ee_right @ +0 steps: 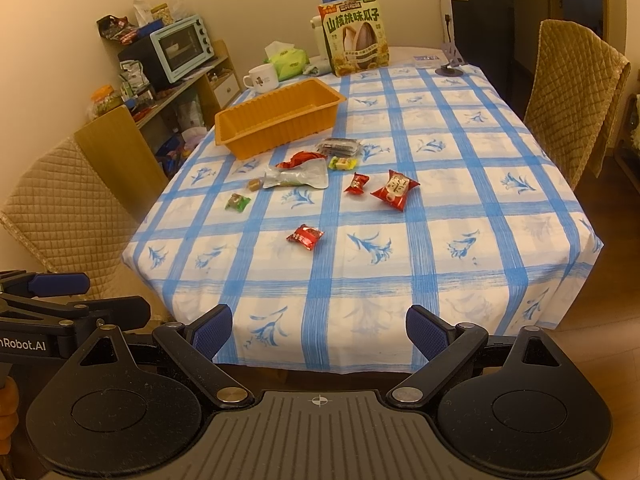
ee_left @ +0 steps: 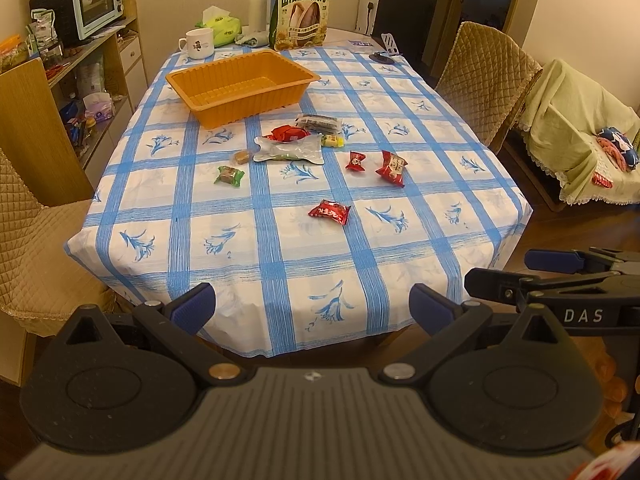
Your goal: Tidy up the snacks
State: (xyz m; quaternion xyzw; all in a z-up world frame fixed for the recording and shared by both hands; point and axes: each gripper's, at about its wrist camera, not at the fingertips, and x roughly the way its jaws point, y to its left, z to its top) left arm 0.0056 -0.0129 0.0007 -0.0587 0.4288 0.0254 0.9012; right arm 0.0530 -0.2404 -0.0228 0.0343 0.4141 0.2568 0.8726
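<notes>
i face a dining table [ee_left: 280, 240] under a blue-checked cloth, in warm yellow light. plain cream walls [ee_right: 60, 20] surround it. quilted tan chairs [ee_right: 576, 92] stand at both sides. a wooden shelf unit [ee_left: 100, 80] on my left carries a pale blue toaster oven [ee_left: 96, 2]. the floor [ee_right: 592, 344] is wood.

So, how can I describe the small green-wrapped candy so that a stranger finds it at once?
Start from the orange plastic tray on the blue-checked tablecloth. Nearer to the camera lies a flat silver foil pouch; the small green-wrapped candy sits to its left, a little closer. It is the only green wrapper; the loose snacks to its right are red.
</notes>
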